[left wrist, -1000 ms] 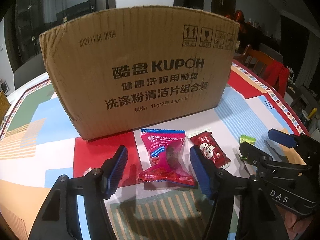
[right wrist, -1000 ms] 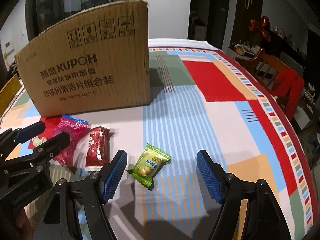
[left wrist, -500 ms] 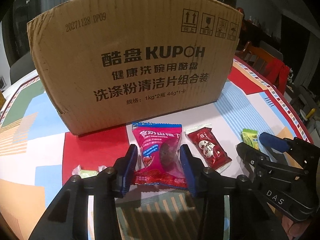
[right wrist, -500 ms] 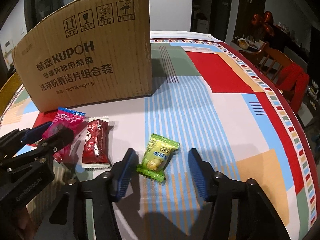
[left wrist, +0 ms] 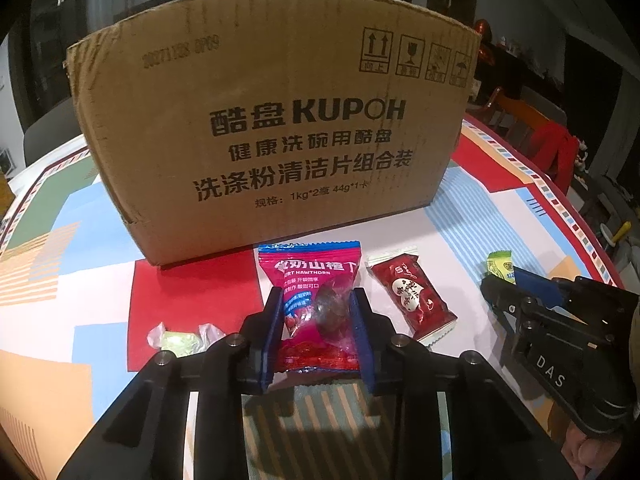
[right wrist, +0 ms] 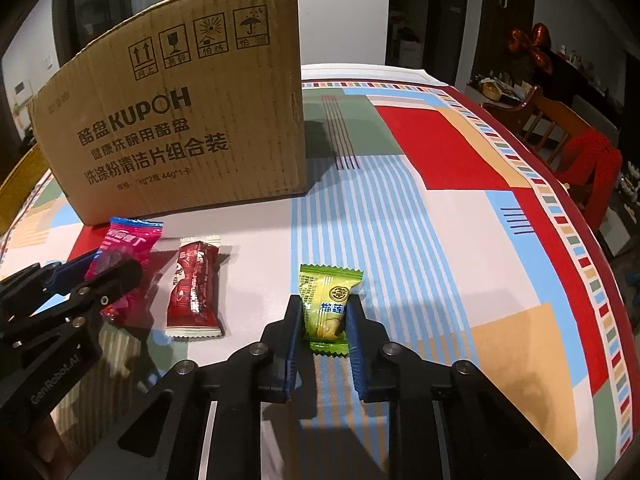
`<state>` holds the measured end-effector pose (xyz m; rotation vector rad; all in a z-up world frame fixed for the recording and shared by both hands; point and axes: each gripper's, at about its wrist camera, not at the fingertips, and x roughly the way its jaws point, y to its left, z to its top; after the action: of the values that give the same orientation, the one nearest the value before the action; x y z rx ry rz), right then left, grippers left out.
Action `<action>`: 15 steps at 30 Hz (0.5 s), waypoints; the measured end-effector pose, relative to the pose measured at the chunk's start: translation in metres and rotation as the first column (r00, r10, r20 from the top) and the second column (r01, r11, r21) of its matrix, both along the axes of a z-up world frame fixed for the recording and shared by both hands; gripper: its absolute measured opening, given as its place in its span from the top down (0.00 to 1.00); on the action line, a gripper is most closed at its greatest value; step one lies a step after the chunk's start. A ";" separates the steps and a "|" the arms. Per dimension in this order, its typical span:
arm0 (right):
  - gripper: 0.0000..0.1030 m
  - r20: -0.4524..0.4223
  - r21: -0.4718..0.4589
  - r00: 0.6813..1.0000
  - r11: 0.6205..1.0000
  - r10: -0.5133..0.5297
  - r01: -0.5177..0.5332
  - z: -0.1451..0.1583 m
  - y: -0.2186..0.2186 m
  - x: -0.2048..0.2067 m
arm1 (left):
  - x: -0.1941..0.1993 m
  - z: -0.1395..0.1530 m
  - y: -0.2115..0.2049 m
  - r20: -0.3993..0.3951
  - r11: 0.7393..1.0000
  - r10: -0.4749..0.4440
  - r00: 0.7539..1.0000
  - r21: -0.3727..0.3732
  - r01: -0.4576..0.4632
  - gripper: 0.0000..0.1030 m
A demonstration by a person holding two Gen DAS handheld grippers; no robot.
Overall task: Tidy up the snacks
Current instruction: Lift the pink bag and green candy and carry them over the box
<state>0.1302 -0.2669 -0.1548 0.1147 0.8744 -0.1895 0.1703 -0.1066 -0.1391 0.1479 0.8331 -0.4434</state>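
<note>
Colourful patterned counter (right wrist: pixel 440 240) before a cardboard box (left wrist: pixel 272 140). Left tongs (left wrist: pixel 316 320) are closing across the pink hawthorn packet (left wrist: pixel 312 292); right tongs (right wrist: pixel 323 320) are clenched on the green durian candy (right wrist: pixel 325 304). Both wrappers look light, crinkly and slippery: grip mid-body.

black tongs (left wrist: pixel 318 328), blue pads (left wrist: pixel 271 332), silver screws (left wrist: pixel 234 341)

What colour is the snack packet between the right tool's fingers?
Yellow-green packet, blue lettering; clearest in the right wrist view.
</note>
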 end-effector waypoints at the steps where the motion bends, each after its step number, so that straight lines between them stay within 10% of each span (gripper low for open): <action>1: 0.78 0.000 0.001 1.000 1.000 -0.001 0.001 0.000 0.000 0.000 | 0.000 0.000 0.001 0.000 1.000 0.001 1.000 -0.001 -0.001 0.69; 15: 0.79 0.049 -0.003 0.999 1.000 0.006 -0.006 0.025 0.001 -0.006 | -0.009 0.019 0.011 0.013 0.999 0.039 0.999 -0.008 -0.039 0.69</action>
<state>0.1239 -0.2661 -0.1300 0.1133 0.8257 -0.1821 0.1617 -0.0960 -0.1197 0.1274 0.8201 -0.4086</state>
